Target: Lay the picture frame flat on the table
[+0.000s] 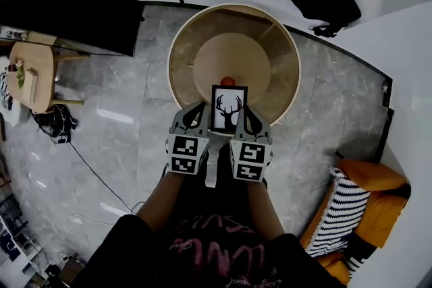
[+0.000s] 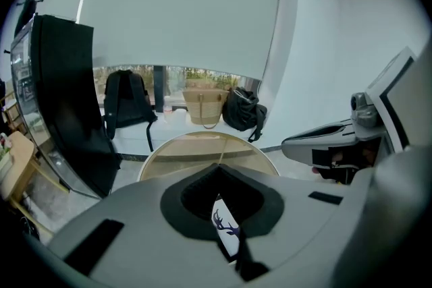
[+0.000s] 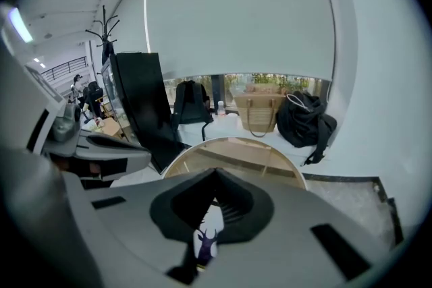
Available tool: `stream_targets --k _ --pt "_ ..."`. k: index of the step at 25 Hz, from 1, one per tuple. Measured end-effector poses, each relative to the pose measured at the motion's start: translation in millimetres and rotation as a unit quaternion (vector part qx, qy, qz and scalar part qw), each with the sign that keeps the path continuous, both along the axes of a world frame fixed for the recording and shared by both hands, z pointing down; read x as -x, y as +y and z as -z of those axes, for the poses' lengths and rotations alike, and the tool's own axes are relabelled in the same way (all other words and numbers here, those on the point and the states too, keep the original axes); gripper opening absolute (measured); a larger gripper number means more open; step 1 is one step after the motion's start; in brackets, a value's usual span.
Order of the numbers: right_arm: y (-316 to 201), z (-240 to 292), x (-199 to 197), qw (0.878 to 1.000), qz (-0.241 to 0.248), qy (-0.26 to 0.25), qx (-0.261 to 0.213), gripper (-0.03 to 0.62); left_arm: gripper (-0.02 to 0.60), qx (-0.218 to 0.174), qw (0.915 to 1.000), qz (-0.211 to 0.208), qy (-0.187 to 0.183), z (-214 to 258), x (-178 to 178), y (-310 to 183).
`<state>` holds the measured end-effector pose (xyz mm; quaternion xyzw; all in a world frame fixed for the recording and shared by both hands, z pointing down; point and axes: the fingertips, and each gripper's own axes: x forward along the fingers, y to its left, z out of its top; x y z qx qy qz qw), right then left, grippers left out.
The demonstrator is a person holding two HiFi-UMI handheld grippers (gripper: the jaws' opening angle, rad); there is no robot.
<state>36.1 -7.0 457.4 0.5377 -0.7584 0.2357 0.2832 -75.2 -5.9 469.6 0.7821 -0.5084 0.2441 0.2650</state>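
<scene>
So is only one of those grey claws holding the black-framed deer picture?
No, the head view shows the left gripper and the right gripper each clamped on one side of the black-framed deer picture.

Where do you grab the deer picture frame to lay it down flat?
By its two thin side edges, one gripper from each side. The picture frame is a flat, slim rectangle, so the left gripper and right gripper can pinch an edge each and tip it onto the round table.
</scene>
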Motion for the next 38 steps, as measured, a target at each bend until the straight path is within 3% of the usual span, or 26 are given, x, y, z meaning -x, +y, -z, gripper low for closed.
stream_targets --k 18,24,28,38 --pt "-20 99 3 0.996 0.006 -0.003 -0.086 0.020 0.009 -0.078 0.9969 -0.005 0.005 96 7 -20" --pt "-18 128 3 0.993 0.012 -0.003 -0.115 0.020 0.009 -0.101 0.9947 -0.020 0.008 126 -1 -17" --pt "-16 147 2 0.991 0.016 -0.005 -0.135 0.020 0.009 -0.126 0.9913 -0.039 -0.009 147 -2 -18" --pt "-21 196 -5 0.982 0.024 -0.001 -0.189 0.020 0.009 -0.170 0.9851 -0.021 0.004 197 0 -32"
